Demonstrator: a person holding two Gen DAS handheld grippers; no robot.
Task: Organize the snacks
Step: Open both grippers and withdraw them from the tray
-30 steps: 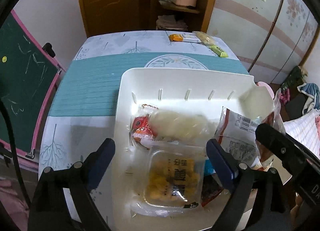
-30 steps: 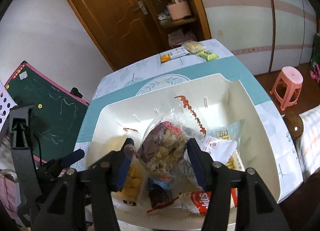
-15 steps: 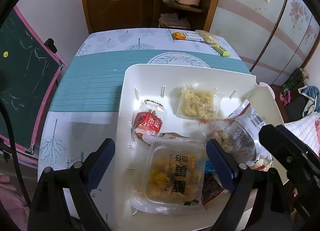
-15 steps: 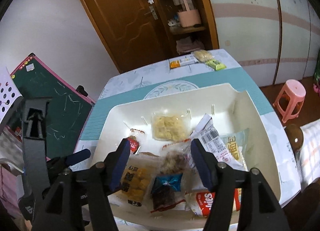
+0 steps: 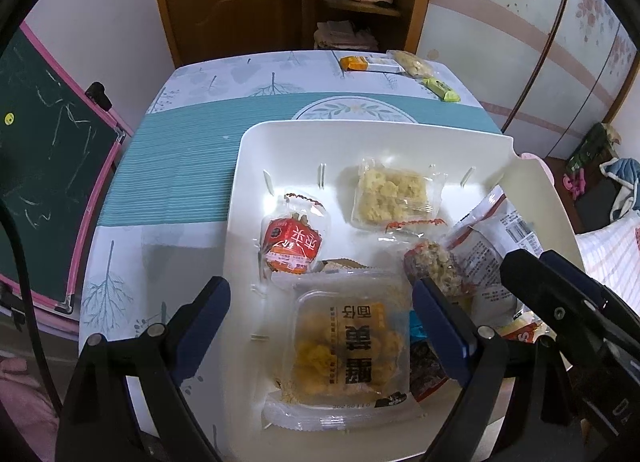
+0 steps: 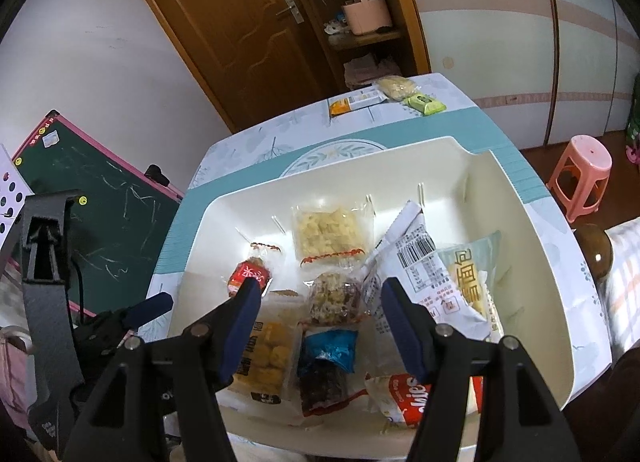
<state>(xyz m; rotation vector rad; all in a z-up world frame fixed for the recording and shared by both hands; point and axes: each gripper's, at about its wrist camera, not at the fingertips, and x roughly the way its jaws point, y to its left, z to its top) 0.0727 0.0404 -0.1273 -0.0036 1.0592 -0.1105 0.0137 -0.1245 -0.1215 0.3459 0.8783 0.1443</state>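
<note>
A white bin (image 5: 256,138) (image 6: 520,222) on the table holds several snack packs: a clear pack of pale cakes (image 5: 394,194) (image 6: 330,232), a red pack (image 5: 292,248) (image 6: 248,274), a tray of yellow puffs (image 5: 348,346) (image 6: 266,358), a brown nut bar (image 5: 434,268) (image 6: 334,298), a blue pack (image 6: 330,350) and white bags (image 6: 420,262). My left gripper (image 5: 320,322) is open and empty over the near part of the bin. My right gripper (image 6: 320,314) is open and empty above the nut bar.
Three loose snacks lie at the table's far edge: an orange pack (image 5: 356,62) (image 6: 344,104), a pale pack (image 5: 412,62) (image 6: 394,86) and a green bar (image 5: 442,88) (image 6: 426,104). A chalkboard (image 5: 44,134) stands left of the table. A pink stool (image 6: 580,174) stands on the right.
My right gripper opened and let the nut bar drop into the bin, then rose and pulled back. The pale cake pack now lies at the bin's far side. My left gripper stayed open.
</note>
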